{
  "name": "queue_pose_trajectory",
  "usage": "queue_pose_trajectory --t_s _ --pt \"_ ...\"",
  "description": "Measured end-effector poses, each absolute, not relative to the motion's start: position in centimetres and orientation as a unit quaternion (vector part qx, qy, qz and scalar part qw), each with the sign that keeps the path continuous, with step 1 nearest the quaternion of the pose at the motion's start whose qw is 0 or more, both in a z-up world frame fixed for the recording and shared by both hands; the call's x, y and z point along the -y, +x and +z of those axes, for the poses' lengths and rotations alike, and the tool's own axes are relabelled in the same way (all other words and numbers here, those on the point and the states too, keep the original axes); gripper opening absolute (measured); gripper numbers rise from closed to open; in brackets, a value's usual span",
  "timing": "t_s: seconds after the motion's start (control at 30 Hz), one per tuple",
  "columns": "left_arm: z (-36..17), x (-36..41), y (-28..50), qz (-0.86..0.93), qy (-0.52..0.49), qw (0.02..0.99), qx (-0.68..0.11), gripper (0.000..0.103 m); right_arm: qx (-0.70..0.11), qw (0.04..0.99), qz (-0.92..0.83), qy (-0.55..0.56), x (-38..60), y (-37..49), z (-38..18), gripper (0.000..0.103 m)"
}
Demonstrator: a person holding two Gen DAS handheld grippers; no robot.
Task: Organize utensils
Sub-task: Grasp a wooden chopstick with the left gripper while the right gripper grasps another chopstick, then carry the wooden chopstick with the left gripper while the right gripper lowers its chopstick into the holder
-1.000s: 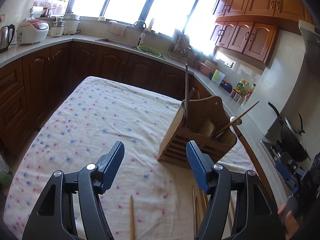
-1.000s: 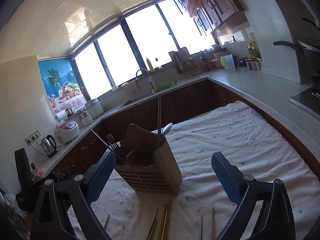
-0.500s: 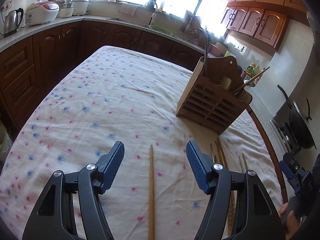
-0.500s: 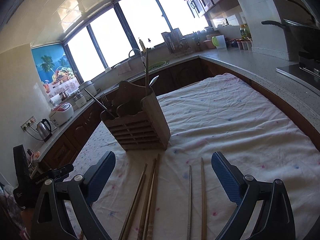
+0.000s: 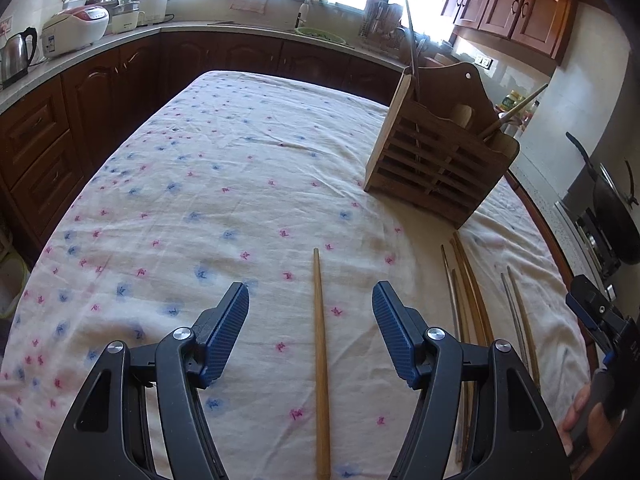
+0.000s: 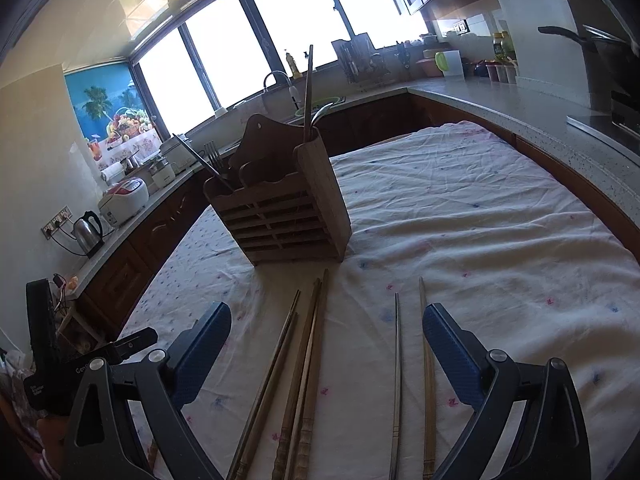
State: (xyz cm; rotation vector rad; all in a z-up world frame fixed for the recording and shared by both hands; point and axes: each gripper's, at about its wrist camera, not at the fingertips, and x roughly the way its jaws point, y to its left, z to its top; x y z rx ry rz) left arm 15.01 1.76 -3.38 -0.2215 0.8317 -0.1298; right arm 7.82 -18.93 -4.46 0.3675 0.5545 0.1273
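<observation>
A slatted wooden utensil holder [image 5: 436, 168] [image 6: 288, 216] stands on the flowered tablecloth with a few chopsticks, a fork and a spoon sticking out of it. A single light wooden chopstick [image 5: 320, 356] lies on the cloth between the blue pads of my left gripper [image 5: 310, 302], which is open above it. Several more chopsticks [image 5: 470, 296] [image 6: 304, 368] lie side by side nearer the holder. My right gripper [image 6: 326, 320] is open over them, with a metal chopstick [image 6: 396, 380] and a wooden one [image 6: 427, 368] by its right finger.
The table [image 5: 200, 184] stands in a kitchen ringed by dark wood cabinets [image 5: 104, 80] and a grey counter [image 6: 532, 120]. A kettle [image 6: 90, 232], a rice cooker [image 5: 76, 28], a sink [image 6: 316, 104] and a wok [image 5: 612, 208] sit around it. A hand [image 5: 580, 420] holds the right gripper.
Both grippers have come down toward the table and tipped downward. The lone chopstick and the row of chopsticks now show between the fingers, and the holder sits higher in both views.
</observation>
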Motion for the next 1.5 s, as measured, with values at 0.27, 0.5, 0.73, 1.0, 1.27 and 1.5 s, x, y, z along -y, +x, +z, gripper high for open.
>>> queue_pose_trajectory --t_s 0.27,0.5,0.73,1.0,1.27,1.5 --pt "-4.3 -1.2 16.4 -0.065 -0.091 0.892 -0.437 0.054 -0.313 0.936 0.060 0.152 17.7 10.2 -5.4 0.065" --pt "-5.7 -0.9 18.2 -0.067 -0.080 0.873 -0.476 0.039 -0.362 0.921 0.071 0.128 16.2 13.7 -6.9 0.034" --pt "-6.3 -0.2 18.5 -0.071 -0.050 0.873 -0.479 0.037 -0.415 0.903 0.071 0.089 14.7 16.2 -9.5 0.015" --pt "-6.5 0.5 19.4 -0.072 -0.024 0.876 -0.477 0.037 -0.423 0.899 0.063 0.090 15.1 18.3 -9.3 0.013" --pt "-6.6 1.4 20.0 -0.058 0.012 0.881 -0.470 0.014 -0.422 0.904 0.050 0.056 14.5 22.3 -9.2 0.015" --pt "-6.2 -0.3 20.1 -0.075 -0.045 0.878 -0.470 0.005 -0.413 0.907 0.049 0.067 14.7 21.7 -9.1 0.006"
